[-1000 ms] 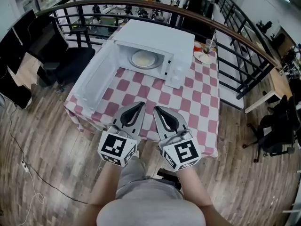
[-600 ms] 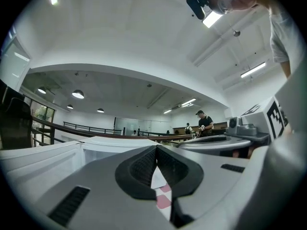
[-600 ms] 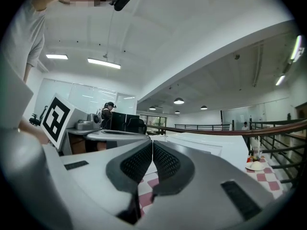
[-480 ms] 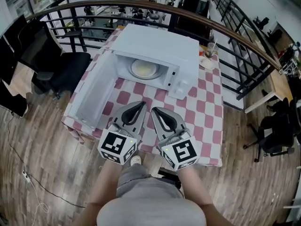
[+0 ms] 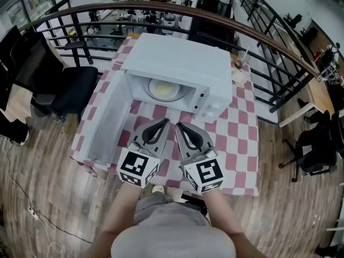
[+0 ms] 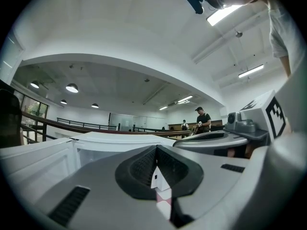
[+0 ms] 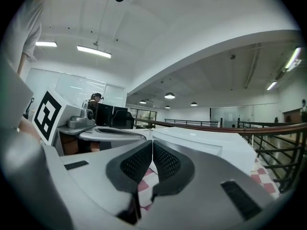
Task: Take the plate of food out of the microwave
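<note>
A white microwave [image 5: 180, 63] stands on a red-and-white checked table [image 5: 236, 138], its door [image 5: 107, 120] swung open to the left. Inside, on the turntable, lies a pale plate of food [image 5: 165, 89]. My left gripper [image 5: 165, 122] and right gripper [image 5: 179, 126] hover side by side over the table's near part, just short of the oven opening. Both are shut with nothing between the jaws. In the left gripper view the microwave [image 6: 115, 143] fills the space ahead, and the right gripper view shows the microwave [image 7: 201, 145] beyond its closed jaws.
A small plate with a glass [image 5: 238, 75] sits at the table's far right corner. A curved dark railing [image 5: 252, 31] runs behind the table. A black office chair [image 5: 59, 85] stands to the left, another chair [image 5: 317, 144] to the right. Wooden floor surrounds the table.
Both grippers have moved forward together toward the microwave opening. The microwave and table look nearer in the head view. The jaws stay shut.
</note>
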Motion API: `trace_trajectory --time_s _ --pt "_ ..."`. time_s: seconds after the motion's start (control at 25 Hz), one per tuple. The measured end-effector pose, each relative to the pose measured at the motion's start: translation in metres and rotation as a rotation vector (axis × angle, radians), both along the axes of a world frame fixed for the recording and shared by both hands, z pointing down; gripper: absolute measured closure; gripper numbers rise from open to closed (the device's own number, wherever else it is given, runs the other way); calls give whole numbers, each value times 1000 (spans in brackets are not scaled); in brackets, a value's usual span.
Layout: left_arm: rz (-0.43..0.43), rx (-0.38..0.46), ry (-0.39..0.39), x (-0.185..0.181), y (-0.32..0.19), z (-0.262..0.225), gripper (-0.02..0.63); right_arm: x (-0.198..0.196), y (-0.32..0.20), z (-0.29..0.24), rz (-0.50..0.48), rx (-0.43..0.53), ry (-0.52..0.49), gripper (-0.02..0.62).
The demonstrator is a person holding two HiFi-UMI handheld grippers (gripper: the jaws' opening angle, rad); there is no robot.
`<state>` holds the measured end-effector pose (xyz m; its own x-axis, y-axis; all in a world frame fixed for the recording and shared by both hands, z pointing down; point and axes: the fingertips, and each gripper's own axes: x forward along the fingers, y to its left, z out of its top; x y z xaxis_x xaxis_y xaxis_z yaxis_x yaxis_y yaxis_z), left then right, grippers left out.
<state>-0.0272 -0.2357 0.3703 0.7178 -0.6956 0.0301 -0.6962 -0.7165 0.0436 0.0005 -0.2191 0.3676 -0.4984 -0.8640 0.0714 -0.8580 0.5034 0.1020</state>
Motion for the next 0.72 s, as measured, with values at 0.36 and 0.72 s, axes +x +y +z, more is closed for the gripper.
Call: trace_trajectory --time_s 0.36,0.72 --pt "18 -14 45 -7 -28 12 601 3 -30 18 49 -40 -4 569" --pt "67 -74 122 -5 -38 27 383 5 -42 32 52 -60 4 569"
